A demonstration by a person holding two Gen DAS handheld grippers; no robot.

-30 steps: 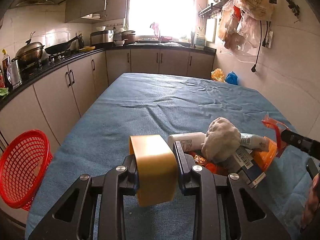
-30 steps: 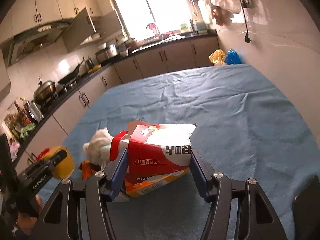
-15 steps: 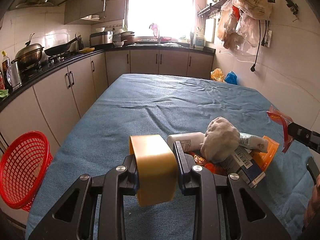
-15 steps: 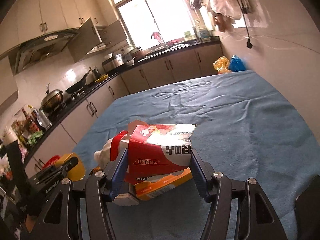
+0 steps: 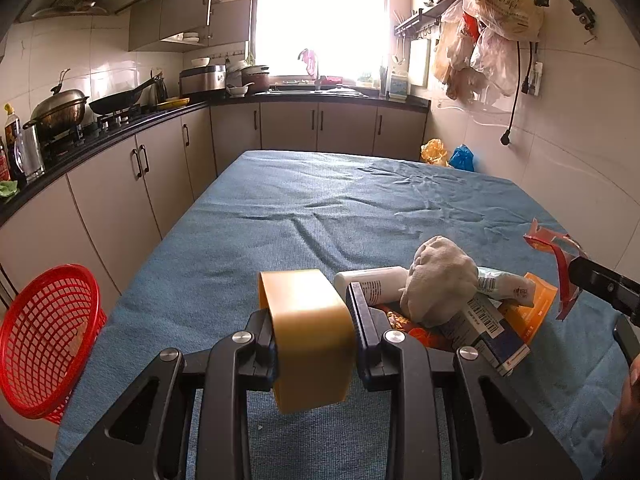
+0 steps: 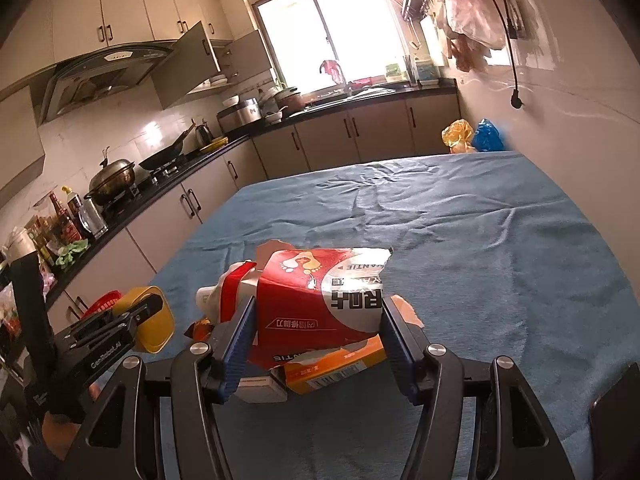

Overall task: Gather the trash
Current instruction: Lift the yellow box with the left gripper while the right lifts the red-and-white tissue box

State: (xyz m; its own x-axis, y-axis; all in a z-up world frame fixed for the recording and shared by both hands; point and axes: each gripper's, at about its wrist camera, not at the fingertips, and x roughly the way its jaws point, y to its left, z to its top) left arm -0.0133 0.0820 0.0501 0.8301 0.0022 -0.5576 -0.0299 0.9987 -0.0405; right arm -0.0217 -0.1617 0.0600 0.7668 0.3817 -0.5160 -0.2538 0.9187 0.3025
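Note:
My left gripper is shut on a yellow tape roll, held just above the blue tablecloth. My right gripper is shut on a torn red box, lifted above the trash pile. The pile holds a grey crumpled wad, a white tube, an orange box and a dark barcoded box. The right gripper and red box show at the right edge of the left wrist view. The left gripper with the tape roll shows in the right wrist view.
A red mesh basket hangs off the table's left edge. Kitchen cabinets and a counter with pans run along the left and back. Orange and blue bags lie beyond the far right corner. A wall is close on the right.
My right gripper has lifted the red box up and away from the pile. The left gripper with the tape roll has stayed almost still.

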